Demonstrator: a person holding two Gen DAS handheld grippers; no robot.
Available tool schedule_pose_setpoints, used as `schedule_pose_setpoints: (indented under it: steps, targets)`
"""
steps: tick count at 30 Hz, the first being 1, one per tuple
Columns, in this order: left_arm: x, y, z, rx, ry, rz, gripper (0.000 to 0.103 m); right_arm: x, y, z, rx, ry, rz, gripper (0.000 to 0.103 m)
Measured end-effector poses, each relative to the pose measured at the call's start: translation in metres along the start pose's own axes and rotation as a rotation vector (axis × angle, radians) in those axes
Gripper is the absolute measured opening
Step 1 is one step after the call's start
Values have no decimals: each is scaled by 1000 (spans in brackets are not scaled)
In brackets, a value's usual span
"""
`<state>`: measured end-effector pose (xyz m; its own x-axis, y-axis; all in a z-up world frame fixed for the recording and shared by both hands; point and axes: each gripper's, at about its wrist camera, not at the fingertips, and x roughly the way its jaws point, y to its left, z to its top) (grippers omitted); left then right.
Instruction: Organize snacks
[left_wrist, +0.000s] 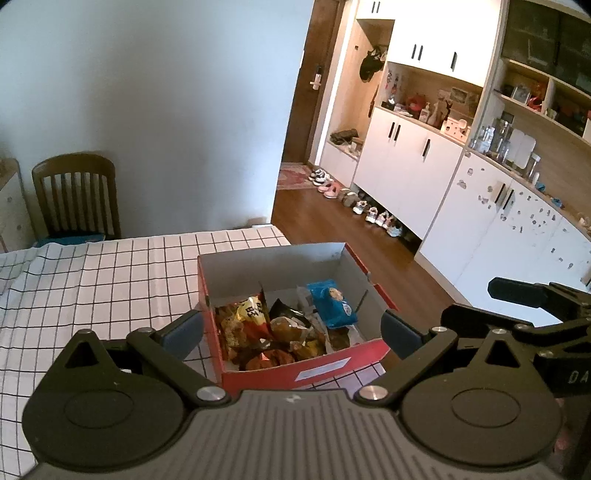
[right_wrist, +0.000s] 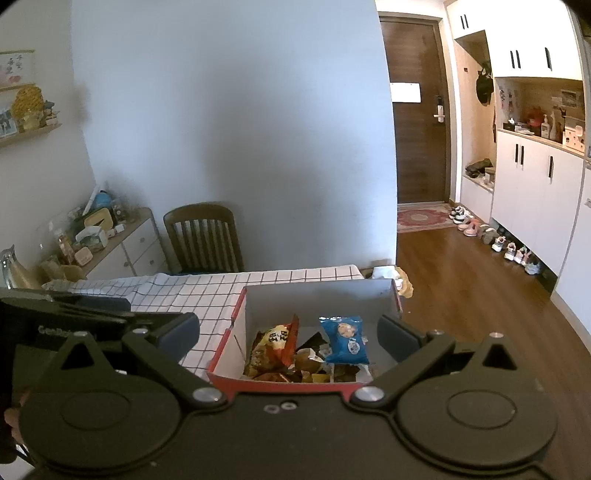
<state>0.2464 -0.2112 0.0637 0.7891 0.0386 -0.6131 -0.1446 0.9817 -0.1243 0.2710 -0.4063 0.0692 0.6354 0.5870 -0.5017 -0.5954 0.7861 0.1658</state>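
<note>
Left wrist view: left gripper (left_wrist: 291, 330) was nearest the lens, its jaws spread wide and empty, one blue pad at each side of the red box (left_wrist: 303, 374). That box sat at the table's edge on the checked tablecloth (left_wrist: 92, 280), lid off, grey inside. Snack packets lay heaped in its near half; the far half was bare. An orange-yellow packet (left_wrist: 253, 314) stood toward the box's left wall, a blue packet (left_wrist: 332, 302) leaned toward its right wall, and brown wrapped pieces (left_wrist: 288, 328) were piled between and in front. Beyond the box's right side, part of the right gripper (left_wrist: 524, 295) showed.

Right wrist view: right gripper (right_wrist: 288, 334) hung released too, with nothing between the pads, over the box's near rim (right_wrist: 280, 384). Blue packet (right_wrist: 345, 339) lay flat on top of the heap, clear of the box walls. Orange-yellow packet (right_wrist: 275, 341) leaned just left of it; the brown pieces (right_wrist: 303, 363) sat lower, partly buried.

Judgement: these looked like light, soft film pouches, slick, crinkly, likely to slip or crush under a hard squeeze. Best hold would be a crimped end seam or a free corner. The blue one seemed easiest, being topmost. The box itself read as thin card, stiff enough but easy to shove.
</note>
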Motion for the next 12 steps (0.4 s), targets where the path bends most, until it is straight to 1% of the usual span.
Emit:
schedule_pose_setpoints:
  steps: [8,12]
  targets:
    - [0,4,-1,-11,10,-10,103,2,4,-1,-2,11,2,103]
    - [2,8,-3,-20,20,1,103,6,4,-7,-4,37,0,103]
